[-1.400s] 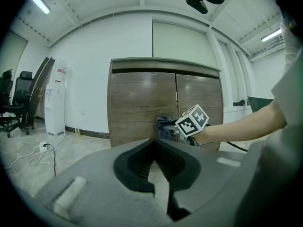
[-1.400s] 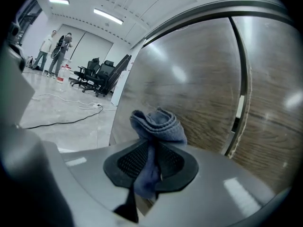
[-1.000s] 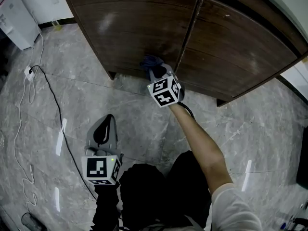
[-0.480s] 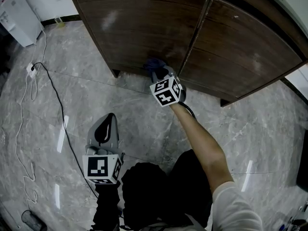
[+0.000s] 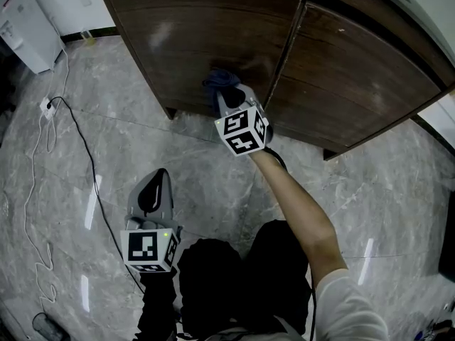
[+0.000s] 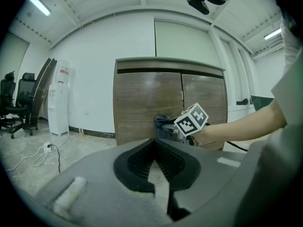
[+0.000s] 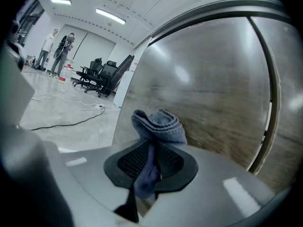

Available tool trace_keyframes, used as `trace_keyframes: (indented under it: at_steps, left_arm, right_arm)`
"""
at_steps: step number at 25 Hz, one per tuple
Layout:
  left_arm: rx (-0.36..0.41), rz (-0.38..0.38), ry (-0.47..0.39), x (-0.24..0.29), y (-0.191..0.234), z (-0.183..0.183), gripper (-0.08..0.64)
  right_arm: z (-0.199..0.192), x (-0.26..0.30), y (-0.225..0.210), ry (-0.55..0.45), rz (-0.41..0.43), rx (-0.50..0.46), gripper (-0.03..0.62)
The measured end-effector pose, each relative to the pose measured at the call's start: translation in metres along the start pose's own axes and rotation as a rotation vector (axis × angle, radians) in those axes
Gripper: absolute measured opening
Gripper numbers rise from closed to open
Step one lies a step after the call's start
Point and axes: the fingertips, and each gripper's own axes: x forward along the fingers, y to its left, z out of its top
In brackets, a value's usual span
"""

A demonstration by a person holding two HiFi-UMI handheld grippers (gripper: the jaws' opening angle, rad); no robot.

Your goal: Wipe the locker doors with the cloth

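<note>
Grey marble floor [image 5: 341, 190] runs up to a low wooden locker [image 5: 334, 6] with both doors closed, the left door [image 5: 178, 34] meeting the right door [image 5: 355, 69] at a seam near the middle. My right gripper [image 5: 226, 99] is reached forward on an outstretched bare arm, its jaws pinching the blue cloth [image 5: 220, 82]. The cloth's bunched end sits against the lower part of the left door, just beside the seam, and a tail of it hangs down between the pads [image 7: 130, 162]. My left gripper [image 5: 158, 183] hangs over the floor well apart from the locker, jaws pressed together with nothing between them. To the left, a black cable [image 5: 84, 163] snakes across the floor.
</note>
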Motion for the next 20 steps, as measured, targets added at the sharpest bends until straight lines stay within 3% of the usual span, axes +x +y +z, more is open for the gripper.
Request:
trace_keyframes:
  at_steps: [20]
  left_arm:
    - [0.001,0.030,-0.013,-0.005,0.003,0.015,0.003]
  right_arm:
    - [0.169,-0.044,-0.050,-0.258,-0.079,-0.031,0.054]
